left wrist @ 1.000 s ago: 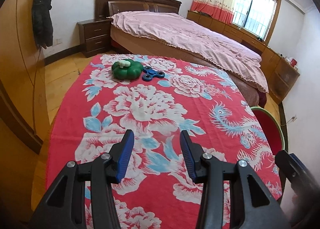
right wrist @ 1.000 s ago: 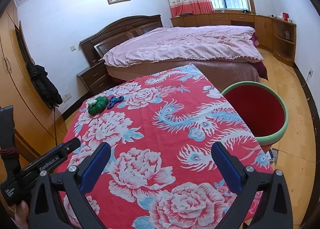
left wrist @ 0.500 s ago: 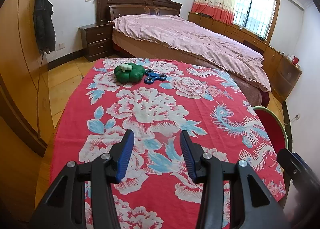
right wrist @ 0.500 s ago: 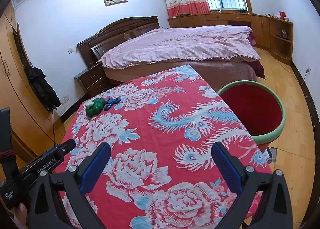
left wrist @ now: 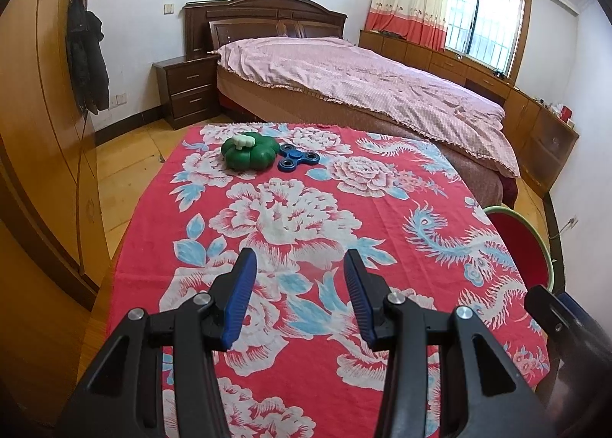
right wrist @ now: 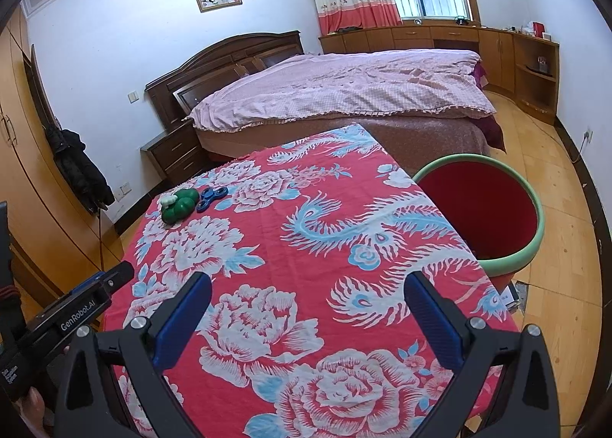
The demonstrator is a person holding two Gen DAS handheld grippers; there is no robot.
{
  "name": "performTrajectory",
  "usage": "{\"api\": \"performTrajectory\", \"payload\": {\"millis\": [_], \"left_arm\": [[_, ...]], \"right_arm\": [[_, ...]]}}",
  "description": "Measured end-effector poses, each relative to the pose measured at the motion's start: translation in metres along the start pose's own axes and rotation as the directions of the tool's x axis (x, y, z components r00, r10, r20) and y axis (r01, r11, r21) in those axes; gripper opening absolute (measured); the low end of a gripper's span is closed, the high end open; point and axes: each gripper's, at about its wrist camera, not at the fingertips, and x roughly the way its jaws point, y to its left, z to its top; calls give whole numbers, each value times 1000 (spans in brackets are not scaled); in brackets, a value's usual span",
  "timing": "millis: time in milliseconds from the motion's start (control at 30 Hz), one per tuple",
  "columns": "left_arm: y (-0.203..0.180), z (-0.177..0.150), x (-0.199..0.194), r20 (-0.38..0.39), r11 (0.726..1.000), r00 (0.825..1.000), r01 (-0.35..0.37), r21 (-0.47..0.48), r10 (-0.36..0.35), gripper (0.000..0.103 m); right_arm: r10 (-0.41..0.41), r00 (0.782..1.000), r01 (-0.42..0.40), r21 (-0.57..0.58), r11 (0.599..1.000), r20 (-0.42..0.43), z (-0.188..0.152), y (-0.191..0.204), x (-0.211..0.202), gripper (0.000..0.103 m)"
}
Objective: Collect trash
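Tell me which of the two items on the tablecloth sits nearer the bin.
The blue fidget spinner. It lies on the side of the green pumpkin-shaped toy that faces the red bin; the two look to be touching.

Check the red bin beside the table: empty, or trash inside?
Cannot tell fully. The red bin's visible inner wall is bare, but the table edge hides its bottom.

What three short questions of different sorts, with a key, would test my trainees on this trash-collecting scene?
1. True or false: the left gripper is shut on the green pumpkin toy.
2. Which lies beside the pumpkin toy: (a) a blue fidget spinner, (b) a cup, (c) a pen?
3. Fill in: the red bin with the green rim stands past the table's ____ edge.

Key: 1 false, both grippers are open and empty; 2 a; 3 right.
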Motion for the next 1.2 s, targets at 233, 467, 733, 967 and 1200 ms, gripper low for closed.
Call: {"api": "performTrajectory", "payload": {"millis": [233, 467, 733, 967, 1200], "left_arm": [[-4, 5, -6, 21, 1000, 1000, 0, 16, 0, 47], [-7, 6, -11, 38, 1000, 999, -8, 21, 7, 47], [-7, 5, -11, 41, 1000, 999, -11, 24, 10, 47], [-8, 4, -12, 36, 1000, 999, -11, 21, 10, 47], [-7, 4, -12, 34, 1000, 999, -10, 21, 10, 47]], "right_arm": [[-6, 1000, 6, 1, 1000, 12, 3, -4, -2, 102], [-6, 1000, 6, 1, 1000, 13, 4, -5, -3, 102], [-7, 1000, 7, -1, 1000, 14, 4, -5, -3, 102], [-7, 1000, 7, 1, 1000, 15, 3, -5, -3, 102], [-6, 1000, 6, 0, 1000, 13, 3, -6, -3, 102]]}}
